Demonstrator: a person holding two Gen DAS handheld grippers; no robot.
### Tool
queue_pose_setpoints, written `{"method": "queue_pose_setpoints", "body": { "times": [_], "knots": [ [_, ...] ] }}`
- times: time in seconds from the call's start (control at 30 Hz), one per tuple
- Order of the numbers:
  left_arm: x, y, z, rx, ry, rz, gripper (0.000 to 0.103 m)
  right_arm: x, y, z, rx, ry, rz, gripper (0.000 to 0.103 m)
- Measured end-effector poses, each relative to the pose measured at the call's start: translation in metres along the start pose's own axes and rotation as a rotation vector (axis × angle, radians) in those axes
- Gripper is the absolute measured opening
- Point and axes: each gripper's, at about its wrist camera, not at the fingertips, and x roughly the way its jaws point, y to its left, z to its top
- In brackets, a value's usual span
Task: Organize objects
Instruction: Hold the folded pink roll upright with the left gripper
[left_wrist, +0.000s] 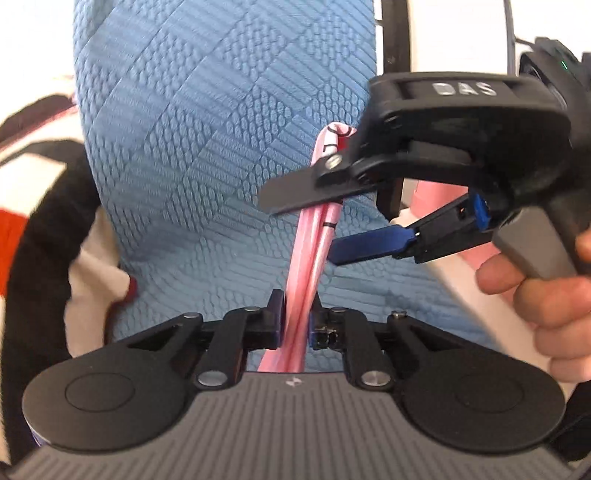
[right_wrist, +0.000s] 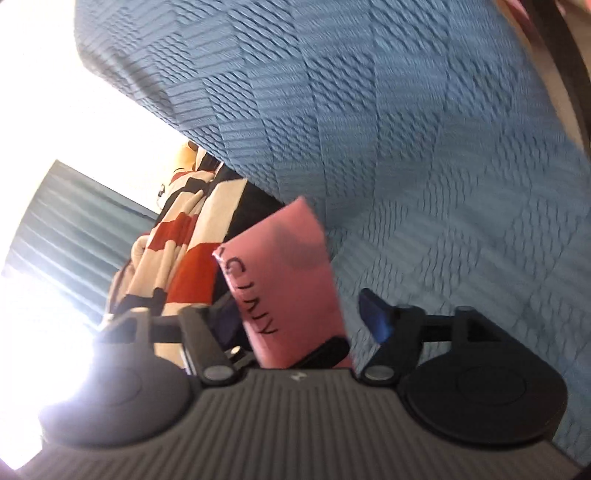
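A flat pink packet (left_wrist: 314, 240) with black lettering stands on edge over a blue textured cover (left_wrist: 207, 129). In the left wrist view my left gripper (left_wrist: 297, 306) is shut on the packet's lower end, its pads pressing both faces. My right gripper (left_wrist: 301, 227) comes in from the right, held by a hand (left_wrist: 546, 295). It is open, with one finger (left_wrist: 291, 192) across the packet and the blue finger (left_wrist: 365, 245) beside it. In the right wrist view the pink packet (right_wrist: 284, 280) stands between the wide jaws of the right gripper (right_wrist: 295, 302), clear of the blue pad (right_wrist: 375, 317).
A red, white and black striped cloth (left_wrist: 37, 221) lies to the left of the cover and also shows in the right wrist view (right_wrist: 184, 240). A black-framed white object (left_wrist: 395, 37) stands at the upper right. A teal slatted surface (right_wrist: 74, 214) sits in bright glare at the left.
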Motion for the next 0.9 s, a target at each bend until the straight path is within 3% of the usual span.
{"method": "queue_pose_setpoints", "body": {
  "times": [0.33,0.37,0.4,0.5,0.7,0.9],
  "knots": [
    [-0.005,0.001,0.006,-0.108,0.030,-0.182,0.014,0.008,0.000,-0.002,-0.028,-0.020,0.040,0.077],
    [-0.006,0.000,0.006,-0.112,0.031,-0.190,0.014,0.009,-0.002,-0.003,-0.022,-0.024,0.049,0.076],
    [-0.008,-0.001,0.006,-0.113,0.032,-0.195,0.014,0.009,-0.003,-0.004,-0.012,-0.029,0.055,0.068],
    [-0.011,-0.004,0.005,-0.116,0.028,-0.189,0.015,0.011,-0.008,-0.006,0.029,-0.030,0.052,0.056],
    [-0.017,-0.012,0.007,-0.122,-0.003,-0.147,0.016,0.014,-0.015,-0.010,0.099,-0.010,0.044,0.054],
    [-0.022,-0.008,0.012,-0.203,-0.033,-0.113,0.021,0.021,-0.012,-0.019,0.098,0.022,0.017,0.054]
  ]
}}
